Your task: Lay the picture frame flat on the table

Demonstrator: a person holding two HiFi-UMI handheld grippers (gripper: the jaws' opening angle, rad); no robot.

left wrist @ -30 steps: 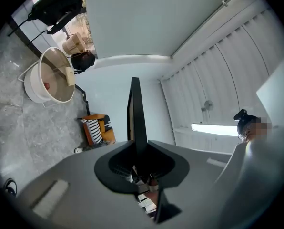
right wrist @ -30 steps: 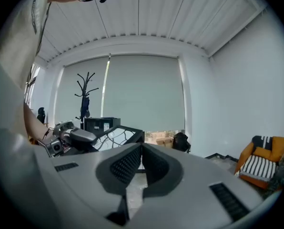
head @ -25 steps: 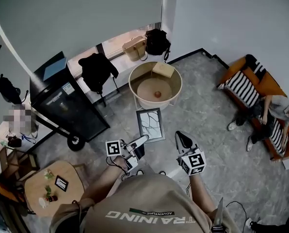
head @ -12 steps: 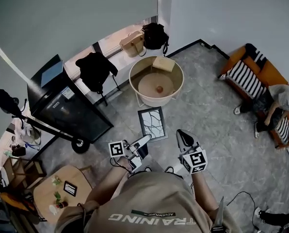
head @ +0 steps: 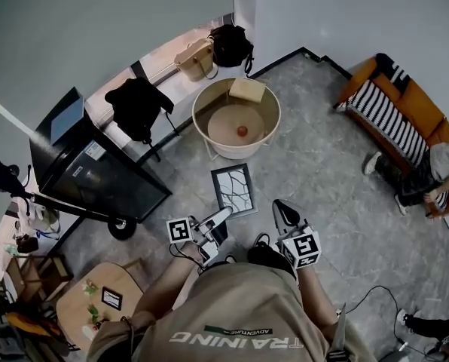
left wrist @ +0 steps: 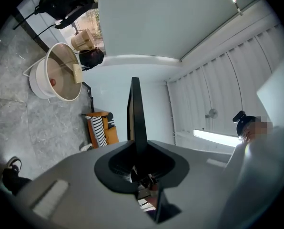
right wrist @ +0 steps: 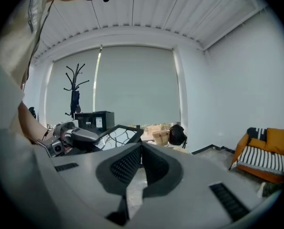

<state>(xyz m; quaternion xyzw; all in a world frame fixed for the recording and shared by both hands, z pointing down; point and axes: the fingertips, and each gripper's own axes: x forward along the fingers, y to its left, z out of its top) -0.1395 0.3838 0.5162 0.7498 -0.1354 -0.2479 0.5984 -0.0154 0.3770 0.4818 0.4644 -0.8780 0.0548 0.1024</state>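
Note:
The picture frame (head: 234, 190), black-edged with a white branch pattern, hangs in the air in front of me, above the grey floor. My left gripper (head: 220, 217) is shut on its near edge. In the left gripper view the frame (left wrist: 135, 109) stands edge-on, rising out from between the jaws. My right gripper (head: 283, 214) hovers to the right of the frame, shut with nothing in it. In the right gripper view, the frame (right wrist: 119, 134) and the left gripper (right wrist: 74, 138) show at the left, beyond the closed right gripper (right wrist: 141, 160).
A round cream table with a raised rim (head: 273, 121) stands just beyond the frame, with a small orange ball (head: 242, 131) and a tan box (head: 247, 90) on it. A black cabinet on wheels (head: 89, 170) is at the left. An orange sofa (head: 396, 110) and a seated person (head: 444, 173) are at the right.
The head view has shifted slightly, and the round table sits a little nearer. The frame stays in the left gripper's hold and the right gripper stays beside it.

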